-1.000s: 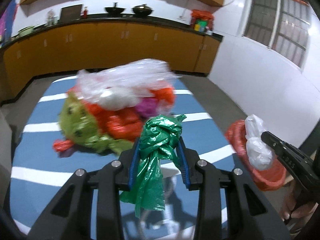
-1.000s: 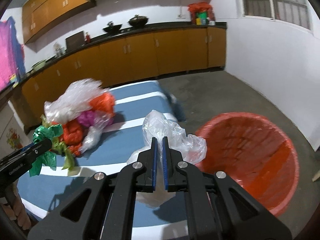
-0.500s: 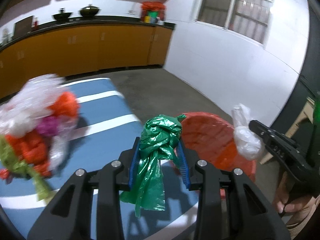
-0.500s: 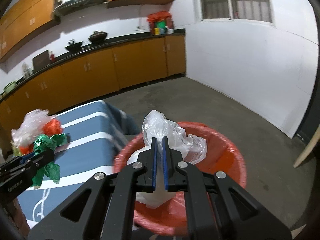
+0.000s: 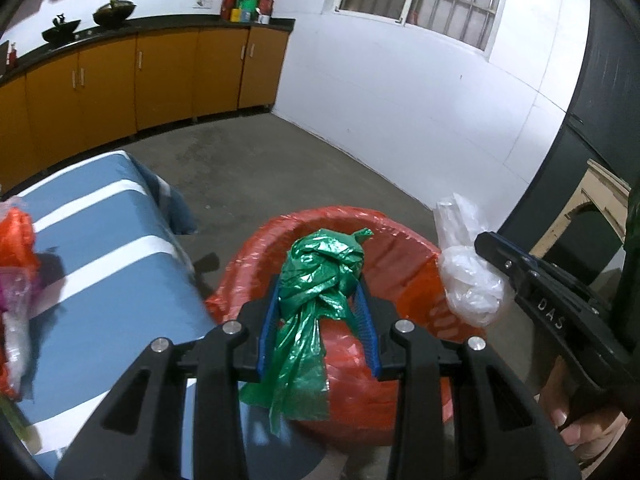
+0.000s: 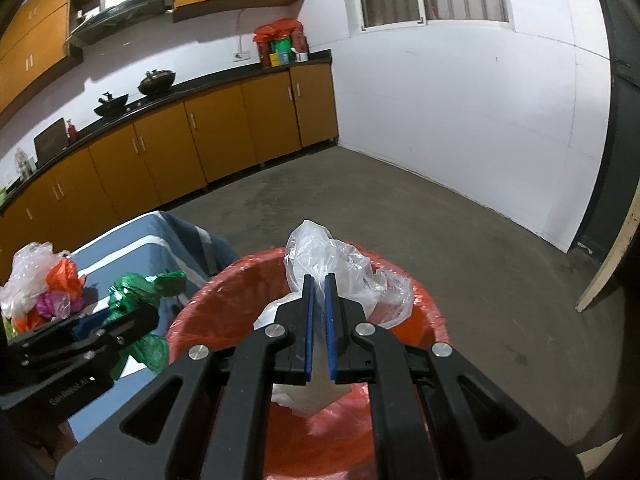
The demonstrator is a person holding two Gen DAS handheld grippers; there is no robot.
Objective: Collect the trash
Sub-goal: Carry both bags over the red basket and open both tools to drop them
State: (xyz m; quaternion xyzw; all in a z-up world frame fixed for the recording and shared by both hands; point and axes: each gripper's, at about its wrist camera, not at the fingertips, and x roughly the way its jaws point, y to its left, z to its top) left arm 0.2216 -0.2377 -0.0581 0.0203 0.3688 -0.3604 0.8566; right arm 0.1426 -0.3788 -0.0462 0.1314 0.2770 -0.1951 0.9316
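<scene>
My left gripper [image 5: 318, 292] is shut on a crumpled green plastic bag [image 5: 316, 276] and holds it above the near rim of a red bin [image 5: 404, 276] lined with red plastic. My right gripper [image 6: 319, 284] is shut on a clear white plastic bag [image 6: 344, 268] and holds it over the same red bin [image 6: 240, 292]. The right gripper also shows in the left wrist view [image 5: 486, 248] with its white bag [image 5: 468, 280]. The left gripper shows in the right wrist view [image 6: 136, 316] with the green bag [image 6: 140, 292].
A table with a blue and white striped cloth [image 5: 100, 248] stands left of the bin, with a pile of coloured plastic bags [image 6: 44, 284] on it. Orange cabinets [image 6: 224, 132] line the back wall. Bare concrete floor [image 6: 480, 264] lies beyond the bin.
Both grippers have swung right from the table with their bags. They now hold them over the red bin, and the pile of bags has dropped to the left edge.
</scene>
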